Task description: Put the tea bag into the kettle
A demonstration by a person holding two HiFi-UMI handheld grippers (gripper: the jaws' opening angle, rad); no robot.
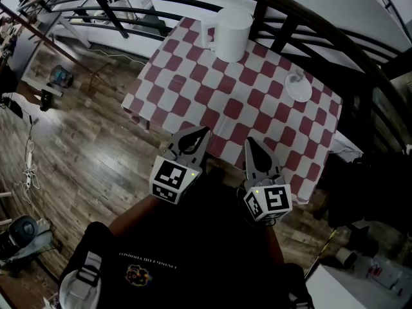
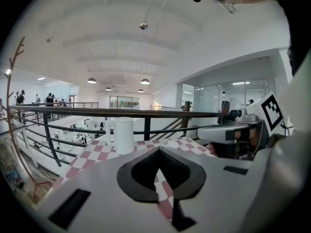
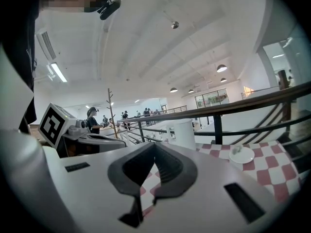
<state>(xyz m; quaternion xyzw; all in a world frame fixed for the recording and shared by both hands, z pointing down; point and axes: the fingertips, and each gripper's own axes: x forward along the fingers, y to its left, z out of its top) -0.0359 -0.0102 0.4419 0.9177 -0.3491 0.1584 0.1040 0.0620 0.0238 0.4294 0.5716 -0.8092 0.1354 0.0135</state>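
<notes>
A white kettle (image 1: pixel 233 34) with a handle stands at the far edge of the table with the red-and-white checked cloth (image 1: pixel 219 102). To its right a small white plate (image 1: pixel 298 85) carries the tea bag (image 1: pixel 295 79). Both grippers hover side by side over the table's near edge, well short of both. My left gripper (image 1: pixel 203 132) is shut and empty; in the left gripper view (image 2: pixel 158 150) it faces the kettle (image 2: pixel 123 135). My right gripper (image 1: pixel 251 141) is shut too, with nothing held; the right gripper view (image 3: pixel 155 145) shows the kettle (image 3: pixel 183 134) ahead and the plate (image 3: pixel 241 154) to the right.
A dark curved metal railing (image 1: pixel 283 11) runs just behind the table. Wooden floor (image 1: pixel 84 147) lies to the left, with cables and small items on it. Dark furniture and bags (image 1: pixel 370 185) stand off the table's right side. People stand far off beyond the railing.
</notes>
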